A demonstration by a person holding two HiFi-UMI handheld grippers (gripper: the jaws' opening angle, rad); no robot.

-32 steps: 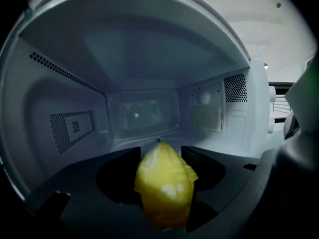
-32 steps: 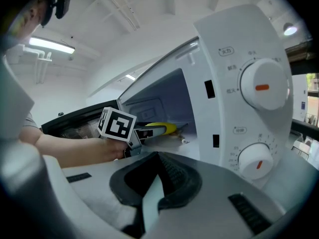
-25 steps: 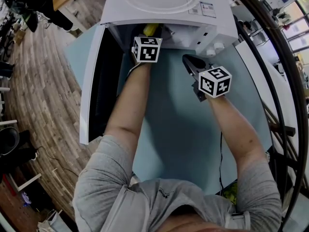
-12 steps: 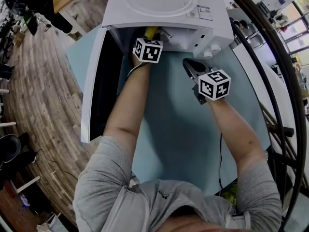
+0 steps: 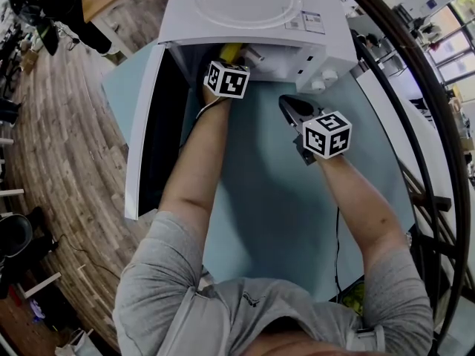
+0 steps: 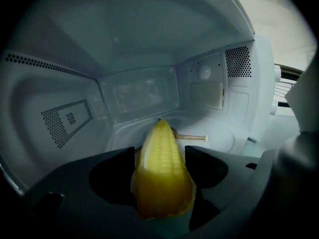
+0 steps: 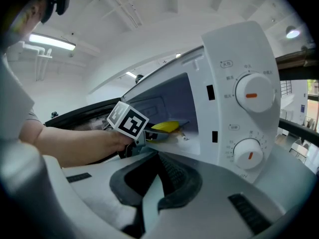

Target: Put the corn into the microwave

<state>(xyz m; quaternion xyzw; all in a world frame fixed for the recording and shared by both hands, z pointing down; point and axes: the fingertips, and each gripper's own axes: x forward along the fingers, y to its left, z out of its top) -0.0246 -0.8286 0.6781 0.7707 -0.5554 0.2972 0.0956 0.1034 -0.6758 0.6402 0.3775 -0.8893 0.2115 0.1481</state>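
The yellow corn [image 6: 162, 173] lies between the jaws of my left gripper [image 6: 159, 151], tip pointing into the white microwave's [image 5: 245, 6] cavity, just above its floor. The jaws have just been opening, but both still touch the cob with no gap showing. From the head view the left gripper [image 5: 226, 69] reaches into the oven's mouth and a bit of corn [image 5: 230, 50] shows past it. The right gripper view shows the same corn [image 7: 165, 127] inside the opening. My right gripper [image 5: 289, 104] hovers shut and empty in front of the control panel [image 7: 239, 98].
The microwave door [image 5: 145, 132] stands swung open to the left of my left arm. The oven sits on a pale blue table [image 5: 274, 213]. Two dials [image 7: 251, 94] are on the panel at right. A small stick [image 6: 192, 138] lies on the cavity floor.
The left gripper has tilted slightly at the microwave's mouth, with the corn still at its tip. The right gripper has hardly moved.
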